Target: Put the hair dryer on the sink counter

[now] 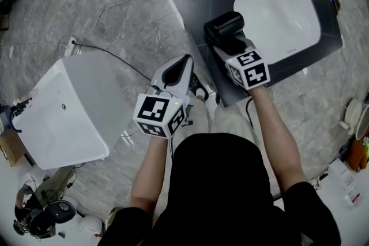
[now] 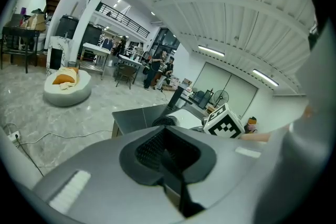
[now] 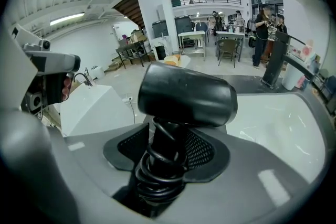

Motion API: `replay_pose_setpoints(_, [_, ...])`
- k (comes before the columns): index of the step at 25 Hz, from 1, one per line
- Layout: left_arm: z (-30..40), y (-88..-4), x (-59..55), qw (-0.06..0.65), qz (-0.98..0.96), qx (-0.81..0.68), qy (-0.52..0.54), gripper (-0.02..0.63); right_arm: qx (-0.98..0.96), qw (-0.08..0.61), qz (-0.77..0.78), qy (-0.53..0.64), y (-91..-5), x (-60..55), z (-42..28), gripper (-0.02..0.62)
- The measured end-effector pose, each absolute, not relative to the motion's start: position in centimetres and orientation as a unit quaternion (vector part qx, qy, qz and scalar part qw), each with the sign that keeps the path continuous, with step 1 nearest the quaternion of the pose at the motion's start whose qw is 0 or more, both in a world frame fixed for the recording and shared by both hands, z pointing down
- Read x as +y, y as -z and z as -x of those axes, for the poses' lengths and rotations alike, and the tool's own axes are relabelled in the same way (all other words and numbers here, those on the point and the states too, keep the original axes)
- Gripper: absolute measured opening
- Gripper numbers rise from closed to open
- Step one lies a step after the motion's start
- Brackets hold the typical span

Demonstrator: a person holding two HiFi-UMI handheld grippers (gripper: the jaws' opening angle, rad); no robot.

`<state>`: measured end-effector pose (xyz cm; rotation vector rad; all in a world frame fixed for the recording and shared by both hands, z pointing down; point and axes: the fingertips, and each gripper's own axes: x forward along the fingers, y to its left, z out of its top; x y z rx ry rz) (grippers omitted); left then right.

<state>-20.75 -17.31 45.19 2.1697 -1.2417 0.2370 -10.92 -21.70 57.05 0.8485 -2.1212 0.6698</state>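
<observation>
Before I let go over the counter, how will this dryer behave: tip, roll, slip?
The dryer looks top-heavy: its fat barrel sits above the slim handle that the right gripper clamps, so upright it would likely tip. The rounded barrel may roll a little. The cord coiled round the handle looks springy and could loosen.

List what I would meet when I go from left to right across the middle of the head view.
white box → left claw → hair dryer → white sink basin
</observation>
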Motion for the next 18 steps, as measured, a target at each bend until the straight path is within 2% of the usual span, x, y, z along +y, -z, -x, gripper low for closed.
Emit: replay_pose_setpoints(18, [21.2, -45.3, -16.9, 0.31, -0.82, -0.471, -0.096, -0.002, -0.811, 0.407, -0.339, -0.247, -59.0, -22.3, 11.6, 0.218])
